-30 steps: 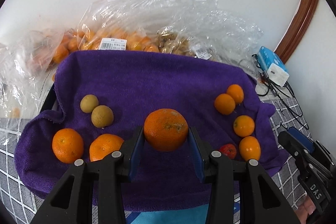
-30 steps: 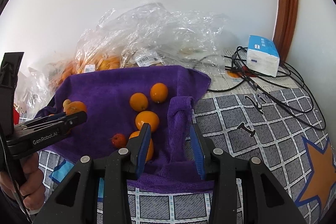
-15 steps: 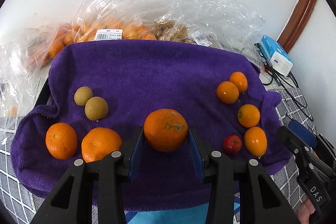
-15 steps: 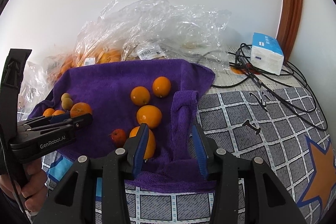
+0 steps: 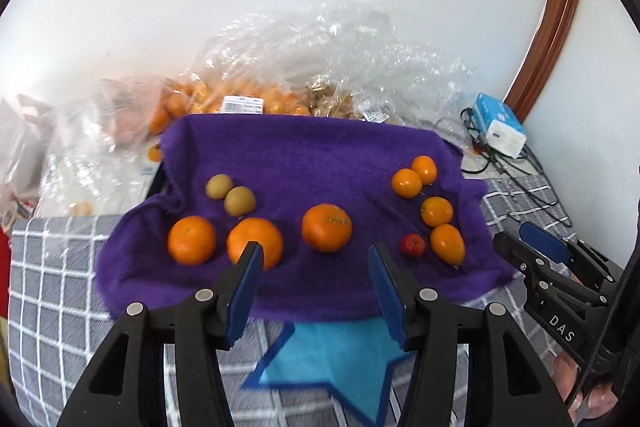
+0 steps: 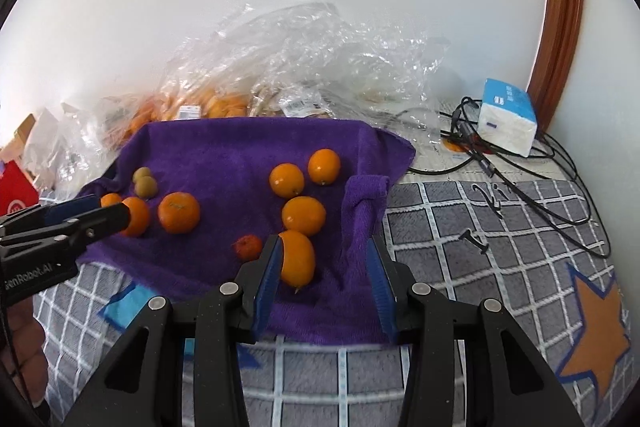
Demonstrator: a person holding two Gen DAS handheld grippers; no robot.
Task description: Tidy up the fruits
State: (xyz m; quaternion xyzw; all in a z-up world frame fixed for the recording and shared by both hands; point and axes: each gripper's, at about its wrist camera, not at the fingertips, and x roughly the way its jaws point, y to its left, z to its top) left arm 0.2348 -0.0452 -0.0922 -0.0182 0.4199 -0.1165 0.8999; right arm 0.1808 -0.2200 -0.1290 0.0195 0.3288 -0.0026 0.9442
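Observation:
A purple towel (image 5: pixel 304 163) lies on the grey checked cloth and holds sorted fruit. On its left lie two large oranges (image 5: pixel 191 239) and two brown longans (image 5: pixel 239 200). A third large orange (image 5: pixel 326 227) sits in the middle, also in the right wrist view (image 6: pixel 178 212). On the right lie several small oranges (image 5: pixel 437 211) and a small red fruit (image 5: pixel 413 245). My left gripper (image 5: pixel 315 269) is open and empty, just in front of the middle orange. My right gripper (image 6: pixel 323 263) is open and empty over the towel's right front edge, beside a small orange (image 6: pixel 297 259).
Clear plastic bags (image 5: pixel 280 83) with more oranges and longans pile up behind the towel against the white wall. A blue-white box (image 6: pixel 507 116) and black cables (image 6: pixel 520 171) lie at the back right. A red box (image 6: pixel 16 183) stands far left.
My left gripper has opened, let the large orange down in the middle of the towel, and drawn back. My right gripper stayed open and hardly moved.

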